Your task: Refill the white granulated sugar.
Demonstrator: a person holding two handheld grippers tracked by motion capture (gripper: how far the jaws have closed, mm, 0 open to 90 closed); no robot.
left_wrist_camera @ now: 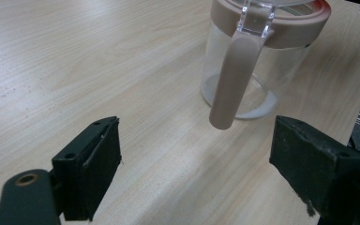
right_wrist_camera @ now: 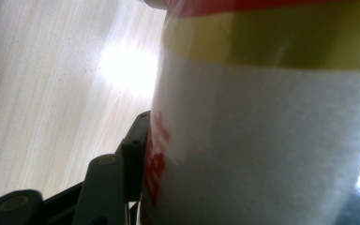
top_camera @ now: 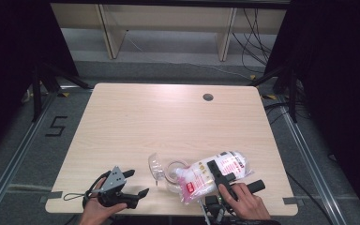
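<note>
A clear jar (top_camera: 172,172) with a pinkish-brown rim stands near the table's front edge, its clear lid (top_camera: 155,165) flipped open to the left. My right gripper (top_camera: 219,177) is shut on a plastic bag of white powder (top_camera: 233,161) with red print. The bag lies tilted, its lower end at the jar's mouth. In the right gripper view one finger (right_wrist_camera: 130,154) presses the bag (right_wrist_camera: 272,140). My left gripper (top_camera: 137,183) is open to the jar's left. In the left gripper view the jar (left_wrist_camera: 262,61) shows its handle (left_wrist_camera: 234,79) and a little white powder at the bottom, beyond my left gripper (left_wrist_camera: 197,154).
The light wooden table (top_camera: 145,117) has a round cable hole (top_camera: 208,97) at the back right. Beyond it stand pale wooden furniture legs (top_camera: 111,33) and loose cables (top_camera: 258,37) on the floor. Dark curtains hang on both sides.
</note>
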